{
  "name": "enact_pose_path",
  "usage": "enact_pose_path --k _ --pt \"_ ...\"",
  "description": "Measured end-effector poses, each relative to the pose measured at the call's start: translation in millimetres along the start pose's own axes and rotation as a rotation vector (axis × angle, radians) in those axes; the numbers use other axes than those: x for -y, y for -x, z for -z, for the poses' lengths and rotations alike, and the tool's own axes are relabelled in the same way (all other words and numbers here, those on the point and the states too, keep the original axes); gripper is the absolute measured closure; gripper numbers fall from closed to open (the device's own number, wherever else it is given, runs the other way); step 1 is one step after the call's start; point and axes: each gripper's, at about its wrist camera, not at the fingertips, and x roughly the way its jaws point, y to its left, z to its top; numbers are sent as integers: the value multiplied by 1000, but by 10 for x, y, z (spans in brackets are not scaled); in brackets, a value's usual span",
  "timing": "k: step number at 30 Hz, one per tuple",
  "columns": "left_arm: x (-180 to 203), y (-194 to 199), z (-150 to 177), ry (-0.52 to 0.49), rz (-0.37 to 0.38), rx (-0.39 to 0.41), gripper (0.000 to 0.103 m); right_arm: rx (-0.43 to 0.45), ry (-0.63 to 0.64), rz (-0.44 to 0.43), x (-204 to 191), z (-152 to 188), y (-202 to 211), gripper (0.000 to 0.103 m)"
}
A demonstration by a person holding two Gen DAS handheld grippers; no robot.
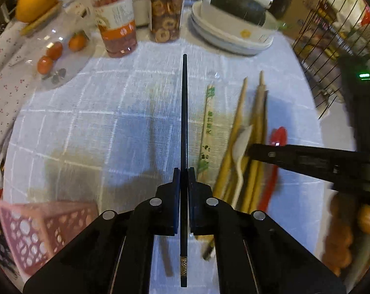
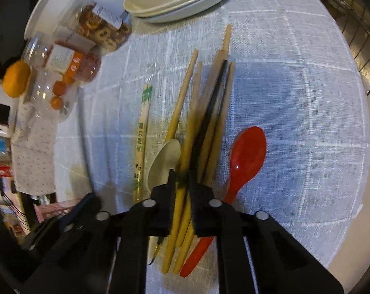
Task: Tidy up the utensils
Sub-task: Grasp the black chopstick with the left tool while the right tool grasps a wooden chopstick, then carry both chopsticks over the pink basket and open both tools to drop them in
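My left gripper (image 1: 184,171) is shut on a black chopstick (image 1: 184,112) and holds it above the white checked tablecloth, pointing away. To its right lies a pile of wooden chopsticks (image 1: 256,127), a paper-wrapped pair (image 1: 207,127), a white spoon (image 1: 241,144) and a red spoon (image 1: 278,137). My right gripper (image 2: 182,171) hovers over that pile with its jaws slightly apart around a second black chopstick (image 2: 209,112) and wooden chopsticks (image 2: 182,103); the view is blurred, so the grip is unclear. The white spoon (image 2: 165,161) and red spoon (image 2: 246,159) lie on either side.
A pink perforated basket (image 1: 38,227) lies at the near left. Two snack jars (image 1: 119,27), a clear dome with small oranges (image 1: 55,51) and stacked plates (image 1: 224,36) holding a dark squash (image 1: 238,5) stand at the back. A wire rack (image 1: 331,49) is at the right.
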Motion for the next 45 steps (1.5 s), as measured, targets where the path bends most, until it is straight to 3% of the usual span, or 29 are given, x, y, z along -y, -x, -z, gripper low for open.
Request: enact_pose_path --k 7,18,24,26,28,35,41,45 --pt "-8 310 39 30 21 73 98 25 76 34 -194 91 149 96" --pt "-215 972 201 80 76 220 98 171 233 66 -687 289 562 96" --pt "-623 1460 243 148 77 363 98 286 331 -22 -1036 408 831 96" --pt "-788 1563 242 162 42 429 98 336 371 -61 -1140 489 945 96" --pt "-925 1560 252 170 6 466 98 375 399 -99 -1271 541 990 96" --pt "-1186 1520 325 223 48 610 98 450 488 -188 -1698 765 1073 96" --pt "-1200 1460 454 200 7 714 98 520 564 -185 -1922 964 1142 96" --pt "-1166 1307 532 176 -6 720 98 550 586 -194 -1991 1026 1195 96"
